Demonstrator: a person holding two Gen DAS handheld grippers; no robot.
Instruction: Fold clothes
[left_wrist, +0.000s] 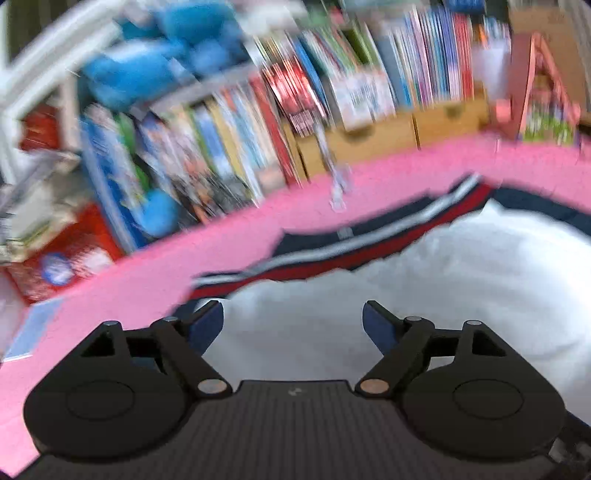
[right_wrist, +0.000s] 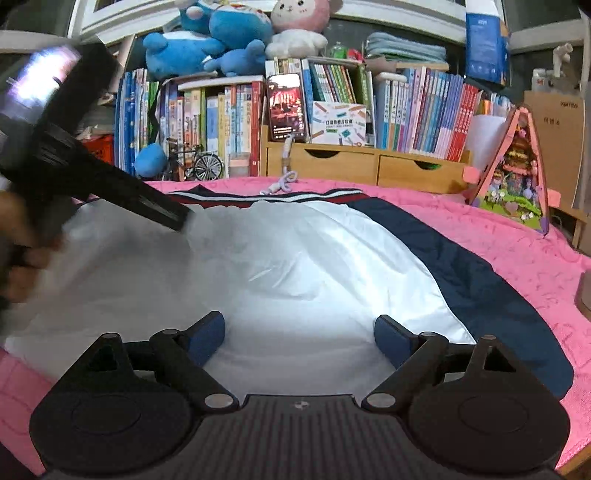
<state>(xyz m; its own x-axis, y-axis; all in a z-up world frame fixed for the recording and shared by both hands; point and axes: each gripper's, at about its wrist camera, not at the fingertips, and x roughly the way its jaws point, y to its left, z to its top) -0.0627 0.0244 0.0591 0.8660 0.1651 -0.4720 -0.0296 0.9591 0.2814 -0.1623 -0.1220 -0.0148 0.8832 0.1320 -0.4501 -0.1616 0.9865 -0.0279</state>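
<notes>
**Mia:** Where is the thing we have to fold?

**Ben:** It is the shiny white jacket with the dark blue side and the red and white striped edge (right_wrist: 295, 266). It lies spread out on the pink bumpy cover (right_wrist: 517, 251), in front of the wooden drawer box (right_wrist: 369, 166).

**Mia:** Are the grippers holding it?

**Ben:** No. The right gripper (right_wrist: 299, 336) has its jaws wide apart, and I see only white cloth below them, nothing pinched. The left gripper (left_wrist: 293, 321) is wide too and holds nothing. It is near the jacket's striped edge.

**Mia:** So what could go wrong?

**Ben:** The white cloth looks smooth and slippery. I think a gripper could pinch only the top layer, and then the layer under it would stay behind and the fold would come out lumpy.

**Mia:** Anything else?

**Ben:** The left view is all smeary, so that hand seems to be going fast. A fast grab could miss the edge and pinch the pink cover too.

**Mia:** And the white cable (right_wrist: 280, 184) between the jacket and the drawer box?

**Ben:** It lies close to the striped edge. If the jacket gets pulled, I think the cable could snag and drag along.

**Mia:** And the little pink toy house (right_wrist: 513, 173)?

**Ben:** It stands to the right of the jacket. A big swing of cloth could knock it.
</notes>
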